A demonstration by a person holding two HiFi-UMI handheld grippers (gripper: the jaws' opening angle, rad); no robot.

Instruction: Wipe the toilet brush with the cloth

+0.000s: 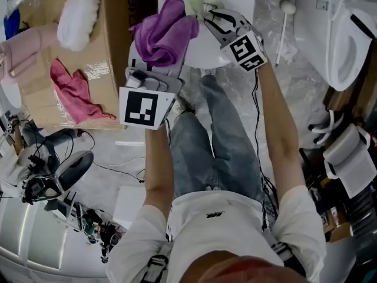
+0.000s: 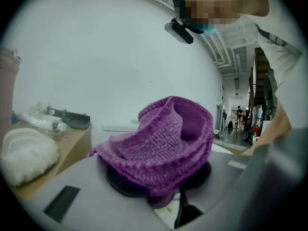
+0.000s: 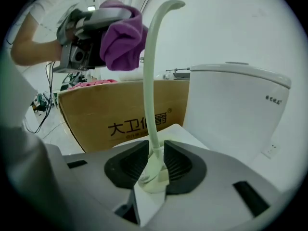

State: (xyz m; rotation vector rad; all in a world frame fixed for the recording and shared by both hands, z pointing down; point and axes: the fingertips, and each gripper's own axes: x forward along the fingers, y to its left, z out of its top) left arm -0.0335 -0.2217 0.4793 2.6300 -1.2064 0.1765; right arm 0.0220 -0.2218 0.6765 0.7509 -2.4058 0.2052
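A purple knitted cloth [image 1: 165, 34] is bunched in my left gripper [image 1: 155, 61], which is shut on it; in the left gripper view the cloth [image 2: 163, 148] fills the space between the jaws of the left gripper [image 2: 159, 186]. My right gripper [image 1: 207, 17] is shut on the lower end of the pale toilet brush handle [image 3: 150, 81], pinched between the ribbed pads of the right gripper [image 3: 155, 159]. The handle rises and curves over at its top. The cloth [image 3: 122, 37] hangs right beside the upper handle; contact cannot be told. No bristle head is in sight.
A cardboard box [image 1: 115, 46] at the left holds a white fluffy duster [image 1: 79, 16] and a pink rag [image 1: 76, 90]. A white toilet [image 1: 336, 34] stands at the right, its tank [image 3: 236, 105] close behind the brush. Cables and gear lie on the floor at lower left.
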